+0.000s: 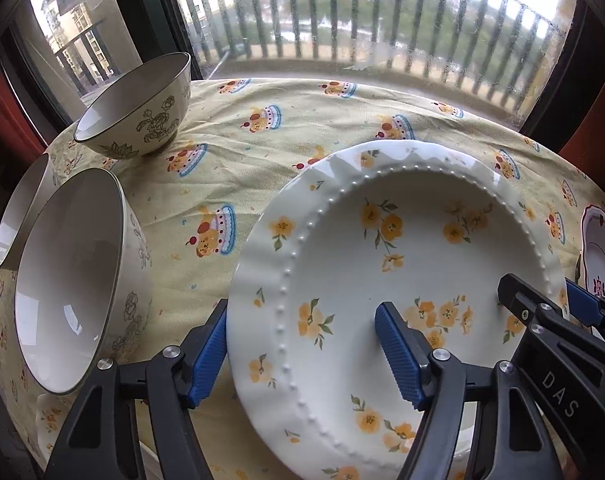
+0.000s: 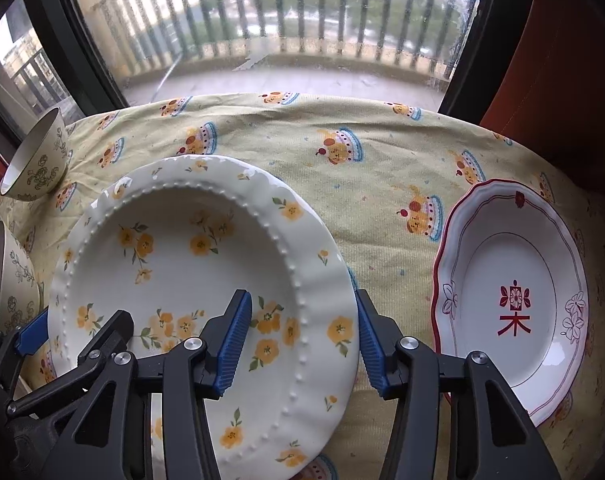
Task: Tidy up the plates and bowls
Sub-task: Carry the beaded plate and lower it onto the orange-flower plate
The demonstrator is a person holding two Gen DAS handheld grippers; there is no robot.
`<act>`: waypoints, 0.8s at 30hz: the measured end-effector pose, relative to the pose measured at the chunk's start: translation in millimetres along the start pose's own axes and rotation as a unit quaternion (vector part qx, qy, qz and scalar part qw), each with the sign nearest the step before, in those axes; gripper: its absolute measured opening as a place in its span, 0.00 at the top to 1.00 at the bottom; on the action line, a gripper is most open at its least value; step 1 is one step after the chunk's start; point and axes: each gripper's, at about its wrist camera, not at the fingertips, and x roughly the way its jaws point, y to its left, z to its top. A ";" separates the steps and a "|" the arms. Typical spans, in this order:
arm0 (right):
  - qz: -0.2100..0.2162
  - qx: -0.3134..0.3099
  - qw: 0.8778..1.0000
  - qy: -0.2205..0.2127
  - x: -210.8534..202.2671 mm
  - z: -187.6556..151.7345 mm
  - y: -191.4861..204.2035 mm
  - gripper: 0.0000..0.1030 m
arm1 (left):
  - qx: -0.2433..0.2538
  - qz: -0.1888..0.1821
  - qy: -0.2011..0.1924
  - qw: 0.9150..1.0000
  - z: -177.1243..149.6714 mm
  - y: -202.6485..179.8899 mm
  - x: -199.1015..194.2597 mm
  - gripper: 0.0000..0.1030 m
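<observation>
I am straddling the yellow-flowered plate's (image 1: 382, 280) rim with both my left gripper (image 1: 302, 360) and right gripper (image 2: 302, 344), jaws not yet clamped.

Open cloth-covered surface (image 2: 382, 152): broad bare stretch behind and between the dishes, passable from the window side.

Yellow-flowered plate (image 2: 206, 264): fills the near centre; both rims straddled, by the left hand-held gripper (image 1: 302, 356) and the right hand-held gripper (image 2: 302, 344); no spare room there.

Red-rimmed plate (image 2: 514, 304): near right, narrow strip of cloth between it and the flowered plate, partly taken by one blue finger (image 2: 370, 348).

Near bowl (image 1: 78, 284): close on the left, only a slim gap to the flowered plate.

Second bowl (image 1: 18, 208): directly behind the near bowl, closing the left edge.

Far bowl (image 1: 142, 108): back left, well apart, open cloth around it.

Window frame (image 1: 162, 12): closes the far side.
</observation>
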 end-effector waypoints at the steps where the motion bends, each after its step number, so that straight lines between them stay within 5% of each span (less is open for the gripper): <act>1: -0.004 -0.001 1.000 0.001 -1.4 -2.5 0.8 0.47 | 0.003 -0.001 0.001 1.000 -0.6 0.2 -0.4 0.30; 24: -0.002 0.059 0.997 0.039 -40.5 -79.2 -13.3 0.47 | 0.057 -0.022 0.024 0.998 -48.8 1.6 -23.8 0.29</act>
